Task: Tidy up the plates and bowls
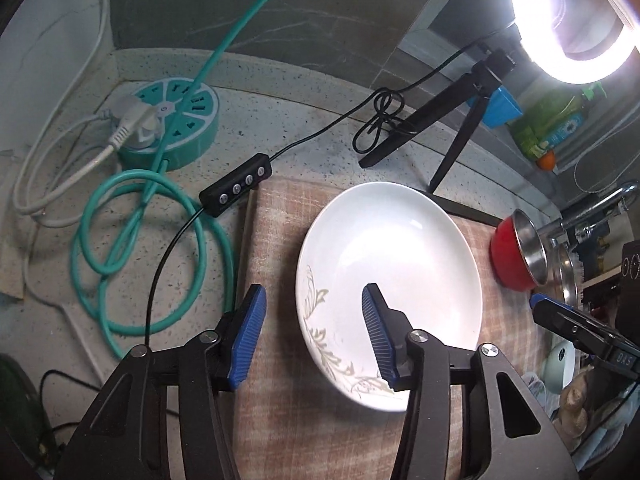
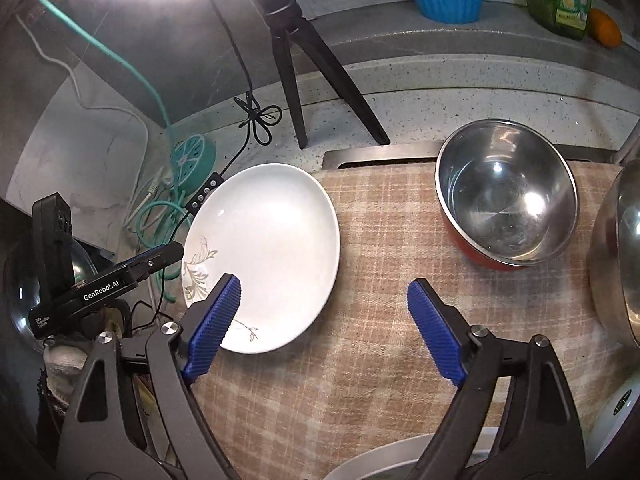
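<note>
White plate point(image 1: 390, 280), frame centre, on checked cloth point(image 2: 380, 300). Red bowl point(image 2: 506, 204), upper right. Left gripper point(image 1: 314, 336): jaws spread, straddling plate rim. Right gripper point(image 2: 324, 312): jaws spread, empty.

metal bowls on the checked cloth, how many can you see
2. A red-sided steel bowl stands at the far right of the cloth; a second steel bowl is cut off at the right edge. More may be out of frame.

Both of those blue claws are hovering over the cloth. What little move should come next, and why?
Probably the left gripper eases down onto the white plate's near-left rim. Its open jaws already straddle that edge without touching, while the right gripper hangs open over bare checked cloth.
</note>
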`<state>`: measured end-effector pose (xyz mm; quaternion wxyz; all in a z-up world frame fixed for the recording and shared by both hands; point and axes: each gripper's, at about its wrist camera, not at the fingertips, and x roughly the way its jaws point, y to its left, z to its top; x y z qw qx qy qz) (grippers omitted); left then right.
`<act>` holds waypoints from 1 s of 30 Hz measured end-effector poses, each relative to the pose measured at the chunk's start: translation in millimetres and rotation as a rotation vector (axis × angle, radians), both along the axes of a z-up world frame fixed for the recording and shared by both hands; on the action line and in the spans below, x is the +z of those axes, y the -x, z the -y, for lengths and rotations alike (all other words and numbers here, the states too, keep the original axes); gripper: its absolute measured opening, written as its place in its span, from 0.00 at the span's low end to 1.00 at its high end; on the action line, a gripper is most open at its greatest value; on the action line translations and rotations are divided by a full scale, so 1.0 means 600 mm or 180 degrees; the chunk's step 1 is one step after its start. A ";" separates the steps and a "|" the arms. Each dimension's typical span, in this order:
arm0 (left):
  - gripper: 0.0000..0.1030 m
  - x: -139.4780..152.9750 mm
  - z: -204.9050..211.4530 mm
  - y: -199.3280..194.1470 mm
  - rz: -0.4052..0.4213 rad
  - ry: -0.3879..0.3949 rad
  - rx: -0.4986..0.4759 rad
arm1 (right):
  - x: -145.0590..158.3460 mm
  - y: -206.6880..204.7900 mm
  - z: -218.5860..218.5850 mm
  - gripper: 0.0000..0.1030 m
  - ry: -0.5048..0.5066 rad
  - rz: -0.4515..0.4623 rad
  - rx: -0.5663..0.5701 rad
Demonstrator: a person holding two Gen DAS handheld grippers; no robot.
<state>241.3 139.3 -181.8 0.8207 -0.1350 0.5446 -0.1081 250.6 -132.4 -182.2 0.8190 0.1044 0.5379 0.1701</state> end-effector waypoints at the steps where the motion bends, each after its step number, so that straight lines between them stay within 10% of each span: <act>1: 0.41 -0.005 0.001 -0.004 -0.0023 0.0005 -0.0004 | -0.005 -0.004 0.000 0.80 -0.0023 -0.0037 -0.0004; 30: 0.12 -0.047 0.011 -0.038 -0.0181 0.0016 -0.0005 | -0.092 -0.064 -0.053 0.09 0.0112 -0.0442 0.0160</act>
